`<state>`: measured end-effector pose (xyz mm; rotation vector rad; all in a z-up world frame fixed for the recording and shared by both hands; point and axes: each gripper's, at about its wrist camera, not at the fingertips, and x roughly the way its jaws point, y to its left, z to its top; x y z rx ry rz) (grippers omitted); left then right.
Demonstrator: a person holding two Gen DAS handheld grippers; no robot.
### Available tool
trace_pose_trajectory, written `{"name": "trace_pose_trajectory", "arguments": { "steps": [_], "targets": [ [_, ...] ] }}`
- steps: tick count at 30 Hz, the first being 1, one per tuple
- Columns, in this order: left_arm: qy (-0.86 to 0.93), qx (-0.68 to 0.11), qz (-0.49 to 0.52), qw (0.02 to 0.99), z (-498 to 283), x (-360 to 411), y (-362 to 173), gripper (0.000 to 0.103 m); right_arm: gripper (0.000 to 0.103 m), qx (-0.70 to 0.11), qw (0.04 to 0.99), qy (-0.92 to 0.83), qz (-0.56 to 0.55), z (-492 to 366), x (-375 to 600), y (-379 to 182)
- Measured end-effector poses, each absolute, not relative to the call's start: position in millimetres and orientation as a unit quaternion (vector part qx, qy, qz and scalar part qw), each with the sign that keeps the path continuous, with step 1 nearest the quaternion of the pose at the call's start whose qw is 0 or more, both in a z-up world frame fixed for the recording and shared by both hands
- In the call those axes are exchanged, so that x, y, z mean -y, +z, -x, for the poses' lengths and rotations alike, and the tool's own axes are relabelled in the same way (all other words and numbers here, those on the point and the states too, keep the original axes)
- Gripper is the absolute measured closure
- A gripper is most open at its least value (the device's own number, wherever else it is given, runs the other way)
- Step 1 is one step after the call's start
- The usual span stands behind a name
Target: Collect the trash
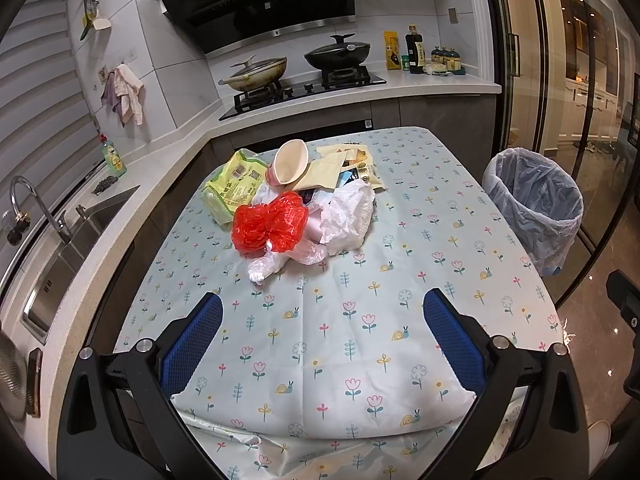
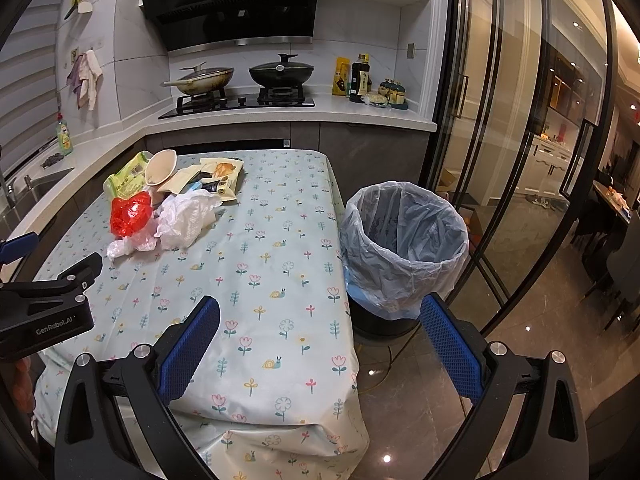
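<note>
Left wrist view: the left gripper (image 1: 322,320) hangs wide open and empty over the table (image 1: 440,208), near the trash pile (image 1: 292,204), perhaps bags, wrappers and a cup. The right gripper (image 2: 320,326), likewise spread and empty, hangs beside the lined bin (image 2: 404,248).

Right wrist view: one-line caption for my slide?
Open right tool over the floral table, trash pile ahead, lined bin beside it.

Crinkled glossy red plastic bag (image 1: 270,222) on a smooth printed tablecloth (image 1: 360,280).
</note>
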<state>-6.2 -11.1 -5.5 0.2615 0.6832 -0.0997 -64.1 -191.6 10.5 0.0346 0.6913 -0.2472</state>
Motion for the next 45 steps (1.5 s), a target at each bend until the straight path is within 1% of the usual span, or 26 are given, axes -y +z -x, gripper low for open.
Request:
{"name": "trace_pose_trajectory", "arguments": {
  "steps": [8,9,21,45],
  "targets": [
    [-0.046,-0.334,-0.127,0.933,12.4,17.7,-11.3,0.007,0.007,-0.337,0.933,-0.122,-0.018,64.1,190.2,10.2],
    [-0.049,-0.335,-0.127,0.932,5.2,9.9,-4.9,0.007,0.007,-0.337,0.933,-0.122,-0.017,64.5,191.0,10.7],
    [-0.041,-0.334,-0.124,0.934,6.3,5.3,2.0,0.007,0.007,-0.336,0.934,-0.122,-0.017,62.1,184.7,13.7],
    [-0.043,-0.335,-0.110,0.935,3.9,4.1,4.6,0.007,0.007,-0.335,0.934,-0.121,-0.019,62.9,185.0,14.0]
  ]
}}
